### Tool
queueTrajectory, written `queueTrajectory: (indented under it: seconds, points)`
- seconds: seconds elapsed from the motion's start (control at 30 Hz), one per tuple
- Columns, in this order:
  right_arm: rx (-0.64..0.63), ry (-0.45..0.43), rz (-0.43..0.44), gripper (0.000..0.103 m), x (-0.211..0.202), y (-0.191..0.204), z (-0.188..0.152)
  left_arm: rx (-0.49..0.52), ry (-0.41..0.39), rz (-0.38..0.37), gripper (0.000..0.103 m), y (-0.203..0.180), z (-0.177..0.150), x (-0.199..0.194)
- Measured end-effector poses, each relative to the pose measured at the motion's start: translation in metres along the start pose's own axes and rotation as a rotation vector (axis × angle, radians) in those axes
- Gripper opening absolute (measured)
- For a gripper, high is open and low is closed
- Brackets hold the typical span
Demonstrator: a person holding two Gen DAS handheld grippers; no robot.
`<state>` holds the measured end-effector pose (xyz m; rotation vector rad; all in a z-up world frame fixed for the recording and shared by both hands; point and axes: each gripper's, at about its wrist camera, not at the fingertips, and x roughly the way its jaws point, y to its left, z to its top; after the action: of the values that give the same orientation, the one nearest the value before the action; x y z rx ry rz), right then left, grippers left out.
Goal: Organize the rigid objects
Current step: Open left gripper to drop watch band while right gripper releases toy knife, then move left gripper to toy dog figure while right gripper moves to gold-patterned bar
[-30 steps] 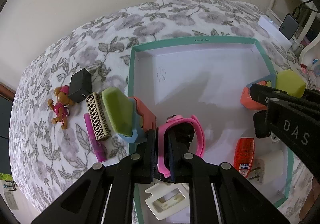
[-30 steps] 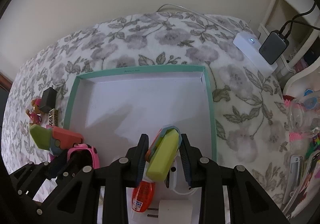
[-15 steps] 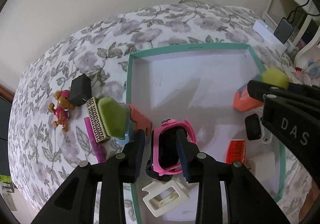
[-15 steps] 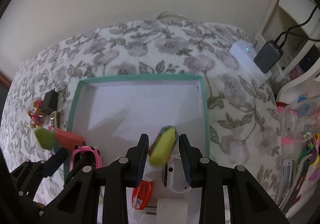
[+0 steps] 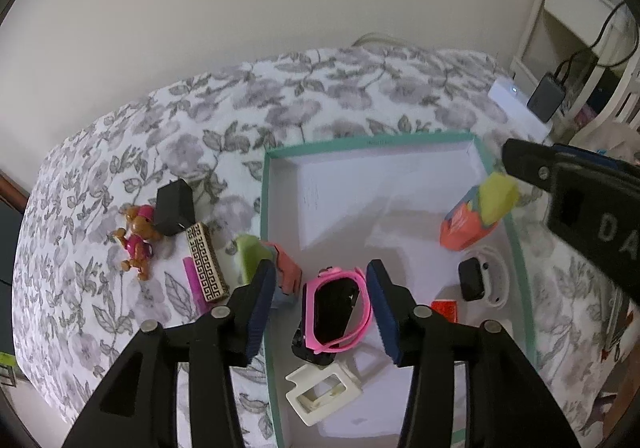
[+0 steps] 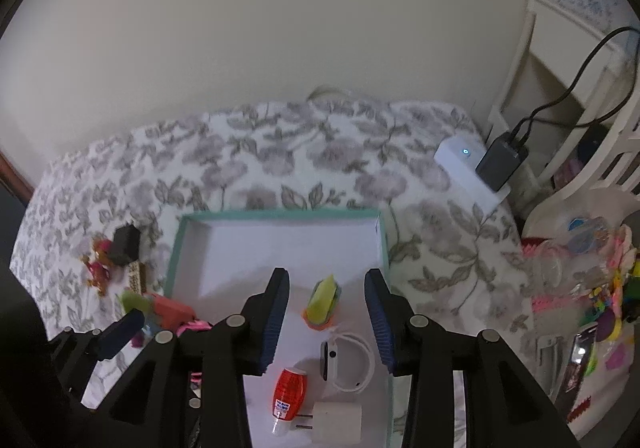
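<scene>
Both the left gripper (image 5: pixel 321 306) and the right gripper (image 6: pixel 326 318) have just been opening; spread jaws could still snag the pink watch (image 5: pixel 337 312) or topple the foam block (image 6: pixel 322 303).

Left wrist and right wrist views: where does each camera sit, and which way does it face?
Left wrist: on the left tool, angled down at the pink watch in the teal box; its fingers and the right tool show.
Right wrist: on the right tool, angled down at the foam block.
Shared: box, block, both tools.
</scene>
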<state>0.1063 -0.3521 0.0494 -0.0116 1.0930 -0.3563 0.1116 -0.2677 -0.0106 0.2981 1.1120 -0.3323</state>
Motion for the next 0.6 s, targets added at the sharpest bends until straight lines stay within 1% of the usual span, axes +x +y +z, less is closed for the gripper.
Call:
queueTrajectory:
  seconds: [0.03,0.17,0.2,0.23,0.3,0.4,0.53,0.6]
  points:
    - [0.005,-0.015,0.000,0.043,-0.005,-0.001,0.002,-0.005,-0.008,0.000,0.054,0.001,0.001,-0.004]
    - [0.026,-0.067,-0.002,0.043,-0.024,-0.006,0.006,-0.023,-0.031,0.001,0.054,0.006,0.006,-0.015]
    - [0.032,-0.079,-0.002,0.043,-0.029,-0.007,0.007,-0.032,-0.034,0.003,0.056,0.010,0.007,-0.018]
    - [0.034,-0.086,-0.002,0.043,-0.031,-0.008,0.007,-0.040,-0.035,0.007,0.058,0.013,0.008,-0.021]
    - [0.040,-0.099,-0.006,0.044,-0.035,-0.009,0.007,-0.060,-0.040,0.017,0.058,0.019,0.010,-0.025]
    - [0.049,-0.111,-0.008,0.048,-0.040,-0.011,0.008,-0.090,-0.046,0.037,0.059,0.031,0.013,-0.030]
    - [0.047,-0.109,-0.008,0.049,-0.039,-0.011,0.009,-0.151,-0.057,0.055,0.059,0.050,0.016,-0.037]
    - [0.044,-0.103,-0.008,0.049,-0.037,-0.009,0.008,-0.188,-0.062,0.078,0.059,0.061,0.017,-0.040]
